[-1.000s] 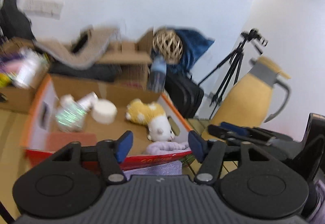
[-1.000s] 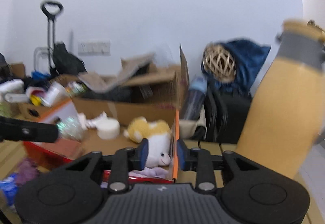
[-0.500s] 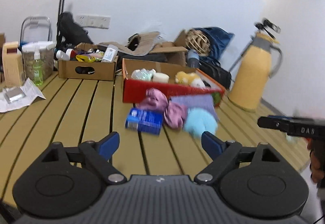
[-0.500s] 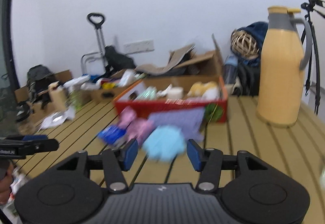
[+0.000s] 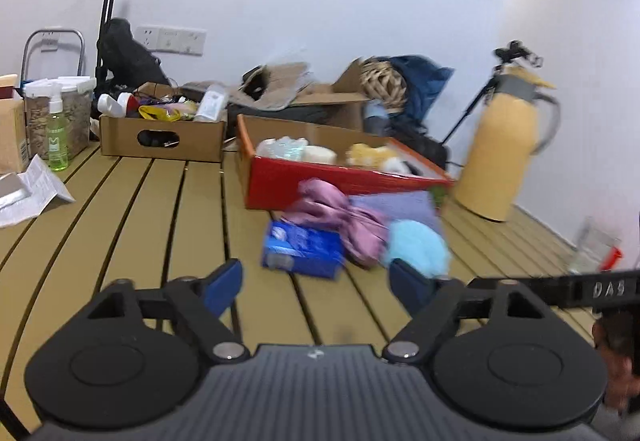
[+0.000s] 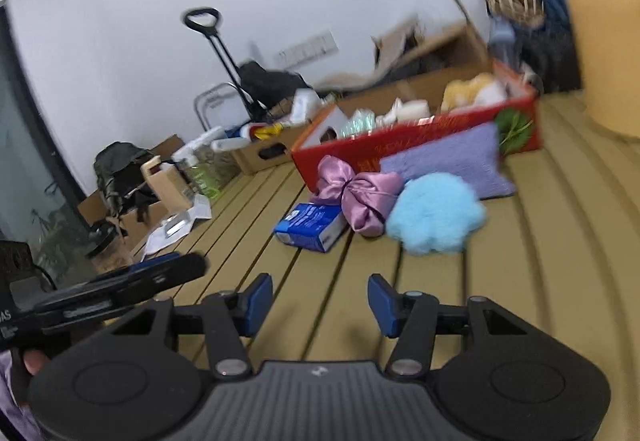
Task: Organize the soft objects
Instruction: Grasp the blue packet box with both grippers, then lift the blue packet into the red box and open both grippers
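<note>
Over on the far left of the slatted worktop [image 5: 120, 225] sit a green spray bottle [image 5: 57, 137] and a brown cardboard box [image 5: 162, 135] stuffed with odds and ends. Next along, the red box [image 5: 320, 177] already holds a yellow-and-white plush toy [image 5: 376, 157]. Right in front of it lies the loose pile: a blue packet [image 6: 312, 223], then a pink satin bundle [image 6: 360, 197] touching it, a fluffy light-blue puff [image 6: 436, 219] just beside that, and a purple cloth [image 6: 448, 157] leaning against the red wall. Further right stands a yellow jug [image 5: 504, 149]. Both tools hang short of the pile with nothing between the fingers: the left tool [image 5: 316, 281] spread wide and closing, the right tool [image 6: 320, 299] at a middling gap, closing too.
</note>
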Available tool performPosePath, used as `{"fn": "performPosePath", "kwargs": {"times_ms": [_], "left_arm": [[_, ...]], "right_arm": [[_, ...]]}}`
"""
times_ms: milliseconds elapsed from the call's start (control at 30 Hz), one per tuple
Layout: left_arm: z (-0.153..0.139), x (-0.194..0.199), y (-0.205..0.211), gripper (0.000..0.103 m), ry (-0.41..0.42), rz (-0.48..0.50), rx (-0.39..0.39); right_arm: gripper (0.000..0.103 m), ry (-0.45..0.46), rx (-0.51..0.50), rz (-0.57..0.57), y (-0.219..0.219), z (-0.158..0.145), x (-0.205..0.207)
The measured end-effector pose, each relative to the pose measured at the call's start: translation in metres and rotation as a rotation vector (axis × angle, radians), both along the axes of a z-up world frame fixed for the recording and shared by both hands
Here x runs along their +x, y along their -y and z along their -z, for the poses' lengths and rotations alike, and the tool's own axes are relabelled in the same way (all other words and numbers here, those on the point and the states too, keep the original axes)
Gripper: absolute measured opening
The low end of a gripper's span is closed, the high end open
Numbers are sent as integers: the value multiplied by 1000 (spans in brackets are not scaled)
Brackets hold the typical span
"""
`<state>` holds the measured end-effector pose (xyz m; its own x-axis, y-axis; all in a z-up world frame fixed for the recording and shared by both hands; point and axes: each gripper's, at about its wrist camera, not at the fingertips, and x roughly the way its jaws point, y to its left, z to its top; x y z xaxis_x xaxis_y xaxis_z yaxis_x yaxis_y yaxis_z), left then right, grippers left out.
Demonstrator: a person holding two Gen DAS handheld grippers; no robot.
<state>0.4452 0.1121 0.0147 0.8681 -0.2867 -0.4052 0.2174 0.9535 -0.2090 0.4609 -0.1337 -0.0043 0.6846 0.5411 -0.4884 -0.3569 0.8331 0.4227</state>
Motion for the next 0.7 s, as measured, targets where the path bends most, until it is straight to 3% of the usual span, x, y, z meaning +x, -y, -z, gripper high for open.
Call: {"fn": "performPosePath", "kwargs": {"times_ms": [67,200,333,367,467,700], "left_arm": [[3,34,-7,70,-15,8,-39],[19,101,-24,55,-118,-49,-167],[40,122,-28,44,-205,4,-217],[44,123,-28,36,-225,9,-225],[46,110,-33,33,-222,-18,-254],[22,27,-29,33,-112,-62,-329]], "right_arm": [[42,-3,0,16,-19,6,30],[41,-72,107,33,-44,24,90],[37,-120,122,57,-62,40,124],[30,-131,119,64,-65,44,127],[15,-126,108,74,-67,51,126],[15,-124,196,-28,-47,34,82]]}}
